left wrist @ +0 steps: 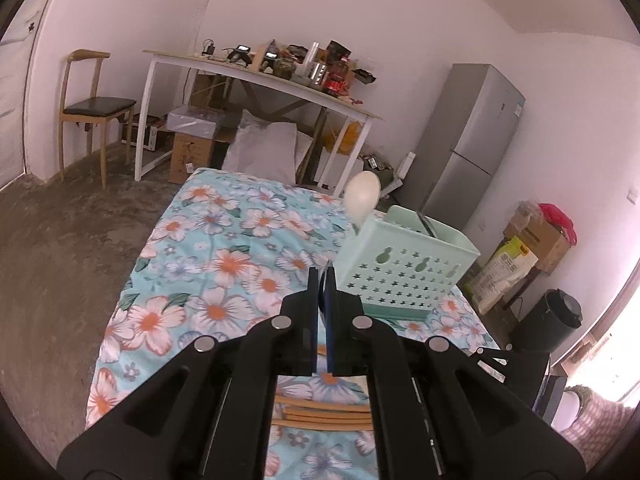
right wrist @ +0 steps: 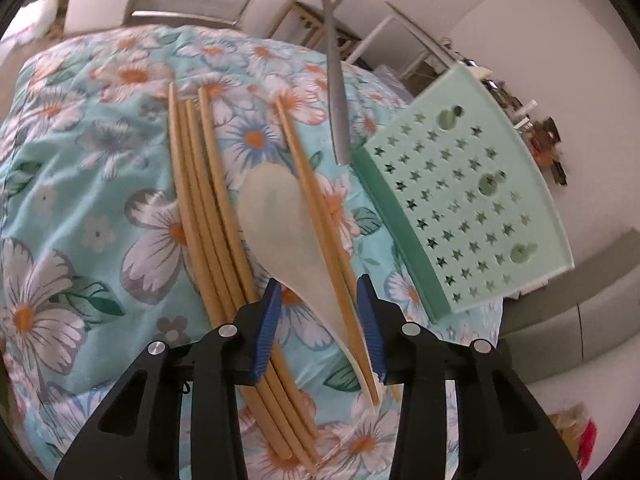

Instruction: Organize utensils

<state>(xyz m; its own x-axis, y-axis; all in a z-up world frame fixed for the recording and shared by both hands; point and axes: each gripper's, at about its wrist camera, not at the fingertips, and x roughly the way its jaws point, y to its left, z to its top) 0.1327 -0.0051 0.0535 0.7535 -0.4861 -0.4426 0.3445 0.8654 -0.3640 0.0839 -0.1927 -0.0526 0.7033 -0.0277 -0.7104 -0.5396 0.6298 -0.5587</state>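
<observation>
Several wooden chopsticks (right wrist: 208,216) lie side by side on the flowered cloth (right wrist: 80,160), and a white spoon (right wrist: 280,220) rests across them, bowl pointing away from me. My right gripper (right wrist: 319,282) is open, its blue pads either side of that spoon's handle and clear of it. A mint-green basket with star holes (right wrist: 472,200) stands just right of the chopsticks. A grey-looking spoon (right wrist: 334,80) rises bowl-up at the basket's end. I cannot tell if it stands inside. My left gripper (left wrist: 323,276) is shut and empty, hovering left of the basket (left wrist: 404,268), above the chopsticks (left wrist: 320,412).
The clothed table (left wrist: 200,240) drops off to a bare floor on the left. Beyond stand a wooden chair (left wrist: 92,108), a cluttered white desk (left wrist: 256,76) and a grey fridge (left wrist: 468,140). Cardboard boxes (left wrist: 532,240) and a black bin (left wrist: 552,316) sit at the right.
</observation>
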